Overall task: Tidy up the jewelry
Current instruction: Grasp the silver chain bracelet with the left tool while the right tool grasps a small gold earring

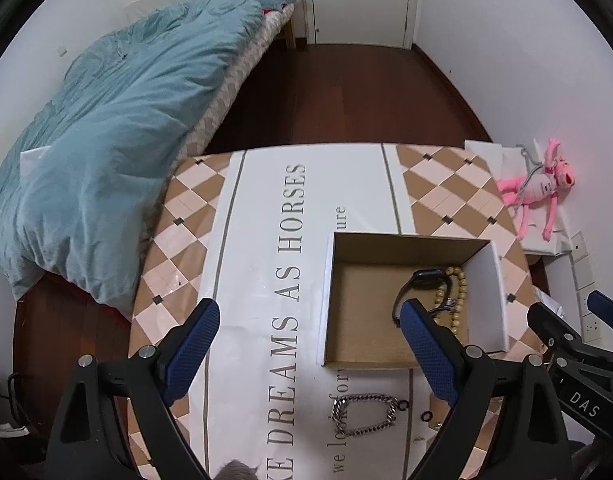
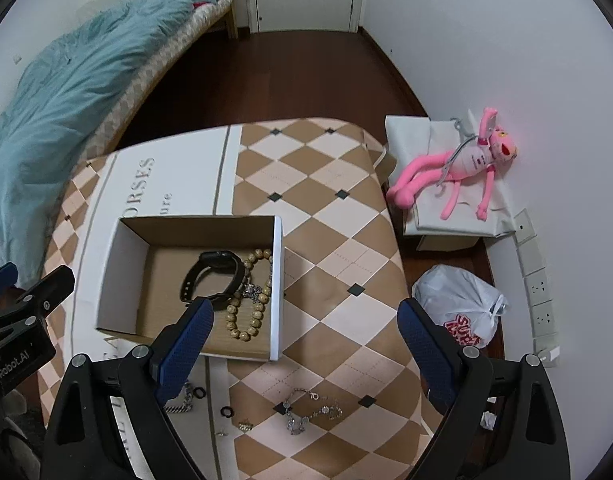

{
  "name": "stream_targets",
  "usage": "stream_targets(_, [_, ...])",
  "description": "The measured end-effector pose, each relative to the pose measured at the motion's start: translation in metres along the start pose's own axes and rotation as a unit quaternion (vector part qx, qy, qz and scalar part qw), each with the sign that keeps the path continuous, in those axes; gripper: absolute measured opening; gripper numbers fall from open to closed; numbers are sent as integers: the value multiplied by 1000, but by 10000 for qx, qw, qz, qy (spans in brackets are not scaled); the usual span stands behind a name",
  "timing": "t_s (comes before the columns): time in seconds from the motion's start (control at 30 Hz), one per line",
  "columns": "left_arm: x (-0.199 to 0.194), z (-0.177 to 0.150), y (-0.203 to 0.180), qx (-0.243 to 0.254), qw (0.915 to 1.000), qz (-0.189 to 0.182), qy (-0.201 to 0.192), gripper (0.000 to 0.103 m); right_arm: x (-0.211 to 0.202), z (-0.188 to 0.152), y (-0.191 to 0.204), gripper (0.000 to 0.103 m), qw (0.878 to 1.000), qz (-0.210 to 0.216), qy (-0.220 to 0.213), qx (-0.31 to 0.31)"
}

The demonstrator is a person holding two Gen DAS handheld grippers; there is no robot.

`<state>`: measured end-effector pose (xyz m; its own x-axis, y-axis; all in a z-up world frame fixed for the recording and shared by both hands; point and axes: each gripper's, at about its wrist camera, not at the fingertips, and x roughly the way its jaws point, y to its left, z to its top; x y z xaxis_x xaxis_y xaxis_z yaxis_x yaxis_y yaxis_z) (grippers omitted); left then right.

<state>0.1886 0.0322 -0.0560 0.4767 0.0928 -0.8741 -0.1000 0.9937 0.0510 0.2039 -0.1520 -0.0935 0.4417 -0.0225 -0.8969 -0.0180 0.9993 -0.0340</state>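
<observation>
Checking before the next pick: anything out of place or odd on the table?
Nothing damaged. Several pieces lie loose outside the box: a chunky silver chain, a thin silver chain and small black rings. The watch and beads are inside.

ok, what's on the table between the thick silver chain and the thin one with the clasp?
Right wrist view: two small black rings and two tiny metal pieces lie between the thick chain and the thin chain.

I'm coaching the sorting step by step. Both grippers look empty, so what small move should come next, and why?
Probably lower the open left gripper onto the silver chain bracelet. It lies on the table just short of the box, which already holds the watch and beads, and it sits between that gripper's jaws in the left wrist view.
</observation>
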Motion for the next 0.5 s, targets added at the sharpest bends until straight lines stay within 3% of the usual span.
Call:
stream_targets(0.3, [-61,-10,9,-131,9986,-168,-492,92,-73,-16,-10,95,9984,190,-522,143])
stream_targets(0.5, [-65,-41,14,-78,9986,-117,-513,92,-74,-53,-17,95,9986,263,-345,293])
